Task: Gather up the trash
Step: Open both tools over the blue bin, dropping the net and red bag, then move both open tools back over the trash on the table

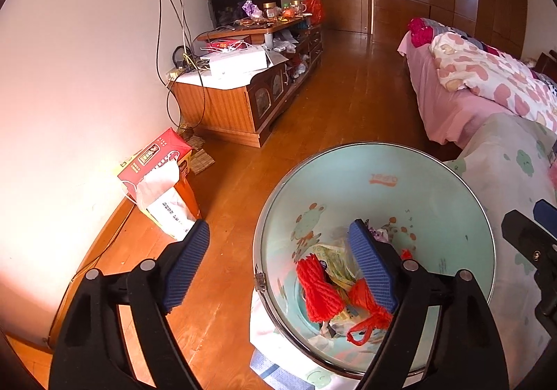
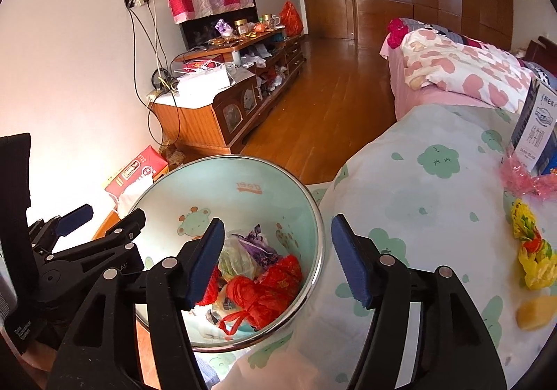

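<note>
Bin [image 1: 376, 181] stands on the floor against the bed's near edge, with red trash [image 1: 318, 289] and wrappers already at its bottom. Left gripper [image 1: 278, 264] and right gripper [image 2: 275, 261] both hover above its rim, jaws wide and empty. More litter lies on the sheet [image 2: 417, 181] toward its right edge: a yellow wrapper [image 2: 531, 251], pink wrap [image 2: 522, 177], a yellow scrap [image 2: 536, 313]. Best to send the right gripper there, pinch one piece firmly, then release well inside the rim.
</note>
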Demonstrator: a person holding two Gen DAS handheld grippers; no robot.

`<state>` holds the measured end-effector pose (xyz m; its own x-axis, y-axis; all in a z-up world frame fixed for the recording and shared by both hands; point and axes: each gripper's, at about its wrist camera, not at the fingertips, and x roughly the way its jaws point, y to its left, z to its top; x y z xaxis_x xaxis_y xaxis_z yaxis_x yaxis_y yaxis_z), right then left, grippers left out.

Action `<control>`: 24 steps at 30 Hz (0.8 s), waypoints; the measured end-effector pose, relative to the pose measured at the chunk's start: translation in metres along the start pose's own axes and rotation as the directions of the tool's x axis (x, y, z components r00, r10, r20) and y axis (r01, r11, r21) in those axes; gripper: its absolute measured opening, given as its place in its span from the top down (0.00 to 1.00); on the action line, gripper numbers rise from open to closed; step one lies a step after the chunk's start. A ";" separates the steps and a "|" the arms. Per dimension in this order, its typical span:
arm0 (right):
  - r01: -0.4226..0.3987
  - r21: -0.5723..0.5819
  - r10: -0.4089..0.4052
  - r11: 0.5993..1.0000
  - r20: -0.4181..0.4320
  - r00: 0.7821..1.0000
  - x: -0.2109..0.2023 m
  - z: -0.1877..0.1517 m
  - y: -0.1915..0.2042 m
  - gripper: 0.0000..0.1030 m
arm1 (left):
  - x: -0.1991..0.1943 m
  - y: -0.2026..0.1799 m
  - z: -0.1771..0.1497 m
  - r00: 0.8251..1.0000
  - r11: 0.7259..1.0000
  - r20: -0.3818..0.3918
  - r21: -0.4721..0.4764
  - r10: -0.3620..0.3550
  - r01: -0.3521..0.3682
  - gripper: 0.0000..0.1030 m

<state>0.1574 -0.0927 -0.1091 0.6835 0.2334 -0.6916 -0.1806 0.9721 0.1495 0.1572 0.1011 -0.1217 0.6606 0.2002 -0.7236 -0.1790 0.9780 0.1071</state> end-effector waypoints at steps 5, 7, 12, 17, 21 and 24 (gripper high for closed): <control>0.048 0.016 -0.048 0.999 0.024 0.999 -0.019 -0.003 -0.015 0.33 | -0.010 -0.010 -0.003 1.000 1.000 0.013 0.023 -0.014 0.014 0.15; 0.079 0.028 -0.080 0.996 0.031 0.996 -0.026 -0.005 -0.024 0.33 | -0.014 -0.019 -0.003 1.000 0.999 0.019 0.042 -0.017 0.016 0.13; 0.150 0.078 -0.153 0.986 0.039 0.987 -0.049 -0.015 -0.057 0.32 | -0.029 -0.042 -0.007 0.998 0.995 0.039 0.089 -0.042 0.038 0.10; 0.204 0.129 -0.210 0.971 0.041 0.977 -0.071 -0.027 -0.092 0.32 | -0.046 -0.072 -0.014 0.993 0.983 0.053 0.154 -0.106 0.097 0.10; 0.267 0.160 -0.277 0.950 0.046 0.960 -0.094 -0.042 -0.125 0.32 | -0.060 -0.104 -0.024 0.982 0.960 0.044 0.224 -0.183 0.168 0.10; 0.319 0.190 -0.331 0.929 0.036 0.943 -0.111 -0.054 -0.147 0.32 | -0.071 -0.133 -0.034 0.969 0.930 0.034 0.289 -0.245 0.225 0.11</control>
<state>0.0694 -0.2631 -0.0926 0.7301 -0.1010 -0.6759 0.1845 0.9814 0.0527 0.1091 -0.0452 -0.1080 0.7088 -0.0434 -0.7041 0.1929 0.9720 0.1343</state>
